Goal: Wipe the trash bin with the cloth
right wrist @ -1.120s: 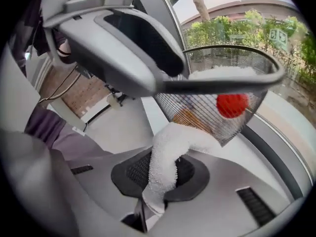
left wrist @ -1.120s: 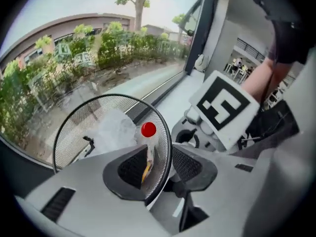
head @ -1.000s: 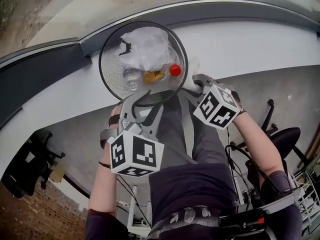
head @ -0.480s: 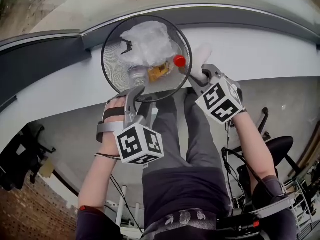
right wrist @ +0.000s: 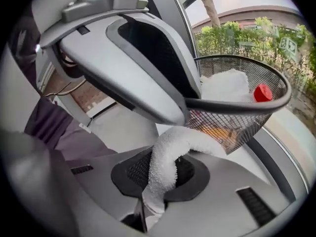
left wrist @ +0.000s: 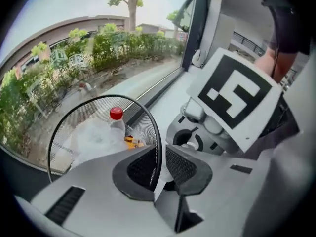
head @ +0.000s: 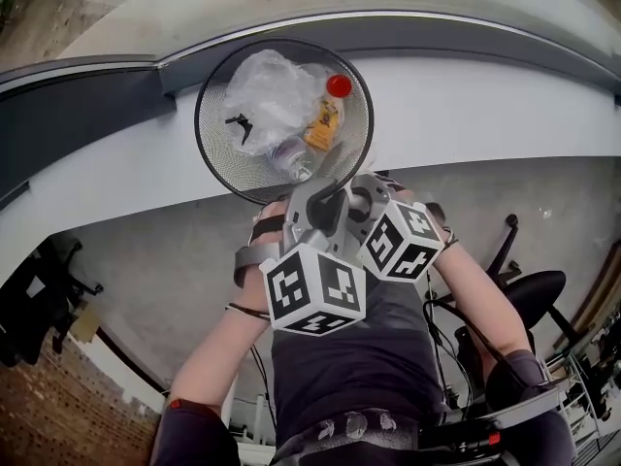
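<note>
The left gripper [left wrist: 159,168] had just been closing its jaws on the near rim of the mesh trash bin [head: 225,161] on the ledge [head: 466,105], likely steadying it, while the right gripper [right wrist: 163,179] kept its jaws pinched on the cloth [right wrist: 165,154] beside the bin's wall for wiping.

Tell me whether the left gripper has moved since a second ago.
Yes: the left gripper slid rightward along the mesh trash bin's near rim, next to the right gripper; its jaws have just been closing, rim between them.
</note>
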Tool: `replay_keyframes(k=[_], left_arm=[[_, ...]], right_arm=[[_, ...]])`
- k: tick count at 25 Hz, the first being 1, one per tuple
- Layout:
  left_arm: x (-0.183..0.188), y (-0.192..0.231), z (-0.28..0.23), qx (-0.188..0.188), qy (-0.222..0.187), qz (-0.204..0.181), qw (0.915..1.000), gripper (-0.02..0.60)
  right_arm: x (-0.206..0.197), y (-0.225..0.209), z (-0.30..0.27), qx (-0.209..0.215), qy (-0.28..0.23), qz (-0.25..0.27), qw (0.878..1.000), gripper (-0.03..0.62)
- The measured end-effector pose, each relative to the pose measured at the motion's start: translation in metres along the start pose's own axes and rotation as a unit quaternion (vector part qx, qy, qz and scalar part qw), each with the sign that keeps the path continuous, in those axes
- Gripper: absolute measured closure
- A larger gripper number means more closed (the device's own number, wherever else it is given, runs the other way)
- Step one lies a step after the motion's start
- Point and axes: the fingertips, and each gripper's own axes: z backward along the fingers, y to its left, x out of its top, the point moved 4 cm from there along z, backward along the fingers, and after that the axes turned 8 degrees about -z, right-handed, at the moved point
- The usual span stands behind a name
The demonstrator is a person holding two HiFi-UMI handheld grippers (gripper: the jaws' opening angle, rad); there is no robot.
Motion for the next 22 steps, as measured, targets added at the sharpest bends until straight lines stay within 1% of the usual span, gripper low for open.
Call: replay_keyframes(k=[2, 3, 4, 5, 6, 8, 9, 10, 11, 12, 13, 14, 15, 17, 19, 22], left_arm=[[-0.007, 0.000, 0.010, -0.025, 0.012, -0.047, 0.9985, 0.520], [-0.014, 0.002, 0.017, -0.035, 0.023, -0.071, 0.9966, 0.480], [-0.023, 0.006, 0.026, -0.038, 0.040, -0.098, 0.9936, 0.424], [-0.035, 0.011, 0.032, -0.031, 0.065, -0.128, 0.9891, 0.368], [-0.048, 0.018, 0.034, -0.012, 0.095, -0.163, 0.9821, 0.348], [-0.074, 0.030, 0.026, 0.036, 0.143, -0.229, 0.9621, 0.350], [-0.084, 0.034, 0.020, 0.050, 0.157, -0.251, 0.9538, 0.350], [-0.089, 0.035, 0.016, 0.057, 0.161, -0.260, 0.9504, 0.350], [-0.088, 0.035, 0.014, 0.058, 0.157, -0.251, 0.9534, 0.351], [-0.084, 0.035, 0.014, 0.056, 0.146, -0.226, 0.9614, 0.385], [-0.078, 0.034, 0.014, 0.053, 0.135, -0.192, 0.9705, 0.445], [-0.072, 0.032, 0.014, 0.049, 0.127, -0.161, 0.9776, 0.445], [-0.066, 0.030, 0.013, 0.045, 0.120, -0.136, 0.9823, 0.448], [-0.056, 0.026, 0.011, 0.038, 0.110, -0.096, 0.9886, 0.462], [-0.045, 0.025, 0.009, 0.028, 0.098, -0.056, 0.9932, 0.472], [-0.028, 0.019, 0.002, 0.013, 0.078, -0.015, 0.9967, 0.499]], right_arm=[[-0.005, -0.011, 0.008, -0.005, 0.005, -0.007, 1.000, 0.544], [-0.008, -0.022, 0.015, -0.017, 0.005, -0.016, 1.000, 0.544], [-0.011, -0.036, 0.025, -0.038, 0.002, -0.030, 0.999, 0.543], [-0.014, -0.052, 0.036, -0.063, -0.004, -0.047, 0.997, 0.544], [-0.016, -0.068, 0.047, -0.091, -0.011, -0.068, 0.993, 0.544], [-0.022, -0.097, 0.062, -0.141, -0.020, -0.108, 0.984, 0.545], [-0.024, -0.108, 0.066, -0.160, -0.017, -0.122, 0.979, 0.544], [-0.025, -0.114, 0.066, -0.172, -0.012, -0.130, 0.976, 0.545], [-0.024, -0.117, 0.062, -0.176, -0.006, -0.131, 0.976, 0.544], [-0.022, -0.116, 0.056, -0.171, 0.000, -0.126, 0.977, 0.543], [-0.019, -0.112, 0.048, -0.159, 0.006, -0.117, 0.980, 0.545], [-0.016, -0.104, 0.038, -0.142, 0.012, -0.104, 0.984, 0.544], [-0.013, -0.093, 0.028, -0.124, 0.018, -0.088, 0.988, 0.545], [-0.009, -0.067, 0.010, -0.088, 0.029, -0.054, 0.994, 0.545], [-0.003, -0.039, -0.003, -0.051, 0.030, -0.023, 0.998, 0.543], [0.010, -0.001, -0.011, 0.010, 0.002, 0.004, 1.000, 0.544]])
